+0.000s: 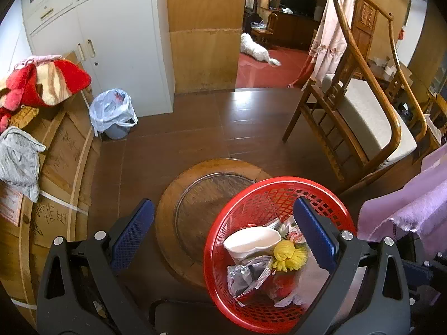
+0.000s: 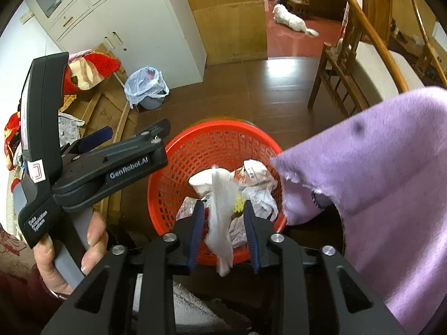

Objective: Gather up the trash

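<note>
A red mesh basket [image 1: 329,195] sits low at the right of the left wrist view and holds a white cup [image 1: 251,241], a yellow pom-pom [image 1: 287,255], a foil wrapper [image 1: 245,275] and paper scraps. My left gripper [image 1: 223,234] is open, its right finger over the basket; it also shows at the left of the right wrist view [image 2: 134,136]. The basket [image 2: 215,136] is centred in the right wrist view. My right gripper [image 2: 223,223] is open above its near rim. A blurred white tissue [image 2: 220,217] hangs between its fingers, not pinched.
A lined bin with a plastic bag [image 1: 113,111] stands by the white cabinet [image 1: 111,36]. A round wooden board [image 1: 195,209] lies on the floor. A wooden chair [image 1: 360,117] is at the right, purple cloth [image 2: 377,181] at the near right, cardboard and clothes [image 1: 42,83] at the left. A white dog [image 1: 257,48] lies beyond the doorway.
</note>
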A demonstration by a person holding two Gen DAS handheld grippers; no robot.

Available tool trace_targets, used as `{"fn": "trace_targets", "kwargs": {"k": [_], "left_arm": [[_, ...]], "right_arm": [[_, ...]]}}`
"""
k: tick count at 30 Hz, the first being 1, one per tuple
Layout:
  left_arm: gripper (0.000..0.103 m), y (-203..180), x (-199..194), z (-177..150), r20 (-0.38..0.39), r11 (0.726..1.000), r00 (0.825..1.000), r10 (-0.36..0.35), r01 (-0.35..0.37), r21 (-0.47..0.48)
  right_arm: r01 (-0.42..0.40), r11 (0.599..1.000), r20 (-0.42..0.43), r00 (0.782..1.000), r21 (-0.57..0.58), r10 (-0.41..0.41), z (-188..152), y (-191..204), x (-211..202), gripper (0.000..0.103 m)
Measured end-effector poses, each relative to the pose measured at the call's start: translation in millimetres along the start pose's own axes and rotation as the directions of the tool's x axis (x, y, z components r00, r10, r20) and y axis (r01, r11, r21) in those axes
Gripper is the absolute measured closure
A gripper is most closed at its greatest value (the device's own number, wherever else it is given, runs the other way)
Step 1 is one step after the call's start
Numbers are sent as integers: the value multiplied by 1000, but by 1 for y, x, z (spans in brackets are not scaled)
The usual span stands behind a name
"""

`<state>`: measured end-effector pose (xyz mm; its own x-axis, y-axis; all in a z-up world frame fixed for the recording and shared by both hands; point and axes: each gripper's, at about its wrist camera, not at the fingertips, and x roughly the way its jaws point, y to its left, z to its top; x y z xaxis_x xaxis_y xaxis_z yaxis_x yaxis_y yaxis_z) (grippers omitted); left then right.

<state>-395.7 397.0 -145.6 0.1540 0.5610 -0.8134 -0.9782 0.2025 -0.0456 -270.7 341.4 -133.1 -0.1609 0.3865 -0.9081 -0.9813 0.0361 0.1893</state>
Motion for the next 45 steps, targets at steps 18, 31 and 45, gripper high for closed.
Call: {"fn": "trace_targets", "kwargs": {"k": [18, 31, 45], "left_arm": [[7, -6, -26, -22, -56, 989, 994, 91, -84, 125], [7, -26, -36, -33, -56, 974, 998, 29, -16, 224], [7, -29, -25, -33, -99, 977, 995, 6, 15, 215]], "right_arm": [[42, 999, -86, 995, 26, -39, -28, -1, -4, 40], [39, 999, -120, 992, 6, -38, -39, 5, -1, 39], [39, 999, -138, 990, 9, -38, -42, -2, 5, 38]]}}
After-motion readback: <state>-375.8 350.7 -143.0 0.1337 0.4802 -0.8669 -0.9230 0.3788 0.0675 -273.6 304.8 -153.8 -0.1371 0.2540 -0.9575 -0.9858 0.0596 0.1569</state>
